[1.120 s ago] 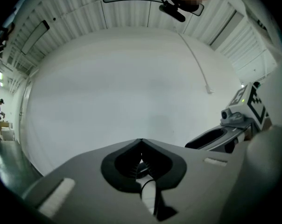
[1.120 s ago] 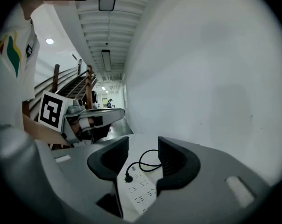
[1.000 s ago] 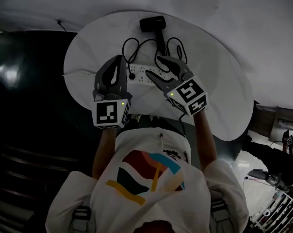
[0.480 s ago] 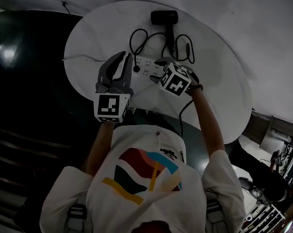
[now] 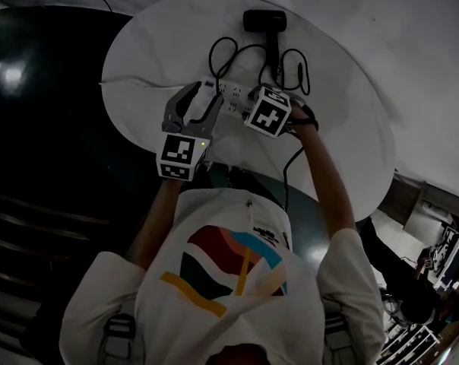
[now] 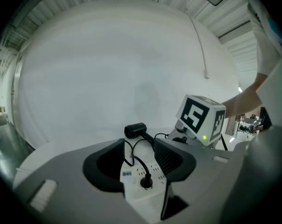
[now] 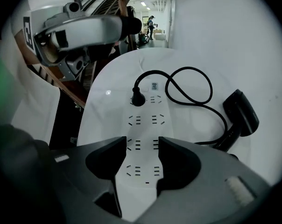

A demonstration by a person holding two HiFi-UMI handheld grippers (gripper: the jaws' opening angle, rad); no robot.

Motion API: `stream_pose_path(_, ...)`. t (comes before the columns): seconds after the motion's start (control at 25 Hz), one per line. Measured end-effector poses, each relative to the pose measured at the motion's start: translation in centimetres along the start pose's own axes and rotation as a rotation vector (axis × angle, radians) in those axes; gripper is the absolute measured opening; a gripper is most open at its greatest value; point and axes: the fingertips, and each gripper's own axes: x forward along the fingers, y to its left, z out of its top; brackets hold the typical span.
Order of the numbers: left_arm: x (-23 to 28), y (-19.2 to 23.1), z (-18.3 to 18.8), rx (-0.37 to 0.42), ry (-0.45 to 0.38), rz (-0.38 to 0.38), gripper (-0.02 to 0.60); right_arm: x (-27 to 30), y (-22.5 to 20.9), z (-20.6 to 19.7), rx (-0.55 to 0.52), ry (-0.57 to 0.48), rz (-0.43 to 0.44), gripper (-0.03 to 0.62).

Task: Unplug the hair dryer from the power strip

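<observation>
The left hand-held gripper (image 6: 138, 146) is opening, with the plug (image 6: 146, 183) and power strip (image 6: 140, 178) between its jaws. The right hand-held gripper (image 7: 142, 141) is standing narrowly open over the strip.

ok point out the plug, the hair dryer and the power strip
plug (image 7: 137, 100): right gripper view, its round black body
hair dryer (image 7: 242, 109): right gripper view, its barrel
power strip (image 7: 145, 130): right gripper view, bare white top between sockets

L gripper (image 6: 139, 146): jaws opening, power strip (image 6: 131, 190) betw. them; plug (image 6: 146, 183) seated in strip; hair dryer (image 6: 135, 130) beyond strip.
</observation>
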Motion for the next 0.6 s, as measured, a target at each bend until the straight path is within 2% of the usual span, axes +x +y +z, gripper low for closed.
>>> stream_pose_path(0.2, 0.8, -0.4, -4.5, -0.050, 0.083, -0.033, 0.179, 0.2, 0.1, 0.0, -0.007, 0.042, 0.003, 0.232)
stream_pose_path(0.48, 2.5, -1.1, -7.2, 0.002, 0.163, -0.078, 0.184, 0.2, 0.2, 0.3, 0.004, 0.064, -0.013, 0.233)
stream_pose_path(0.6, 3.3, -1.4, -7.6, 0.034, 0.173, -0.095, 0.150, 0.3, 0.2, 0.3, 0.008, 0.068, -0.017, 0.232)
